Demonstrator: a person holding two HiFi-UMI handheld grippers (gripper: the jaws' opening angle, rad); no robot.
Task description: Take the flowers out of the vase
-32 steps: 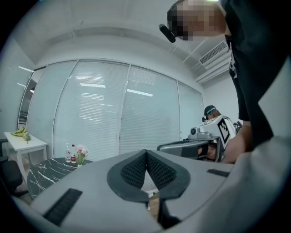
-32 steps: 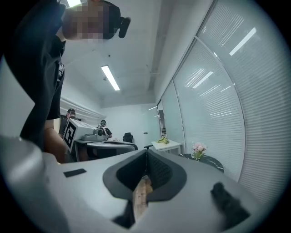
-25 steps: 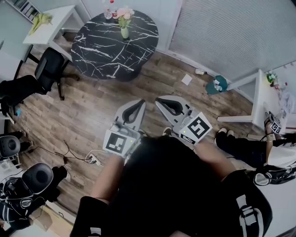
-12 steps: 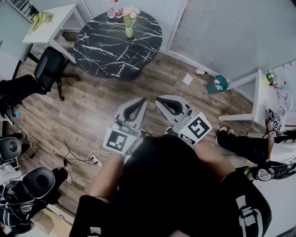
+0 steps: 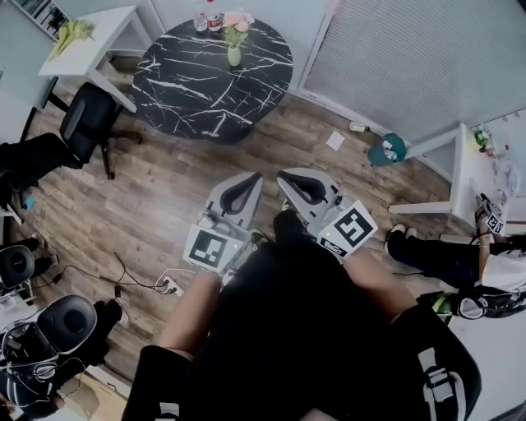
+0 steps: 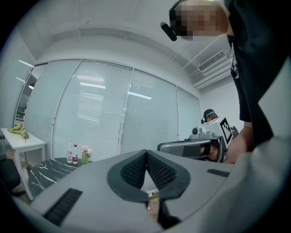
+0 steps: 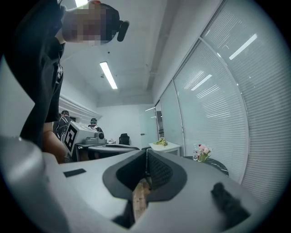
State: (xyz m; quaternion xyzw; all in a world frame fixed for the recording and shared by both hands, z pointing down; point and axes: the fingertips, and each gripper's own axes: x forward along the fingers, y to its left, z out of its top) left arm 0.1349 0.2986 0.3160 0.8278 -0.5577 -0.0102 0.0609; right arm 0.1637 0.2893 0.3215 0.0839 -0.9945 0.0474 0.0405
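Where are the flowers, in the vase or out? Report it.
In. The pink flowers stand upright in the green vase on the black marble table.

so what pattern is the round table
The round table is black with white marble veins; clearest in the head view.

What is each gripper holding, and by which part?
Nothing. The left gripper and right gripper are both shut and empty; the flowers sit in the vase, far off.
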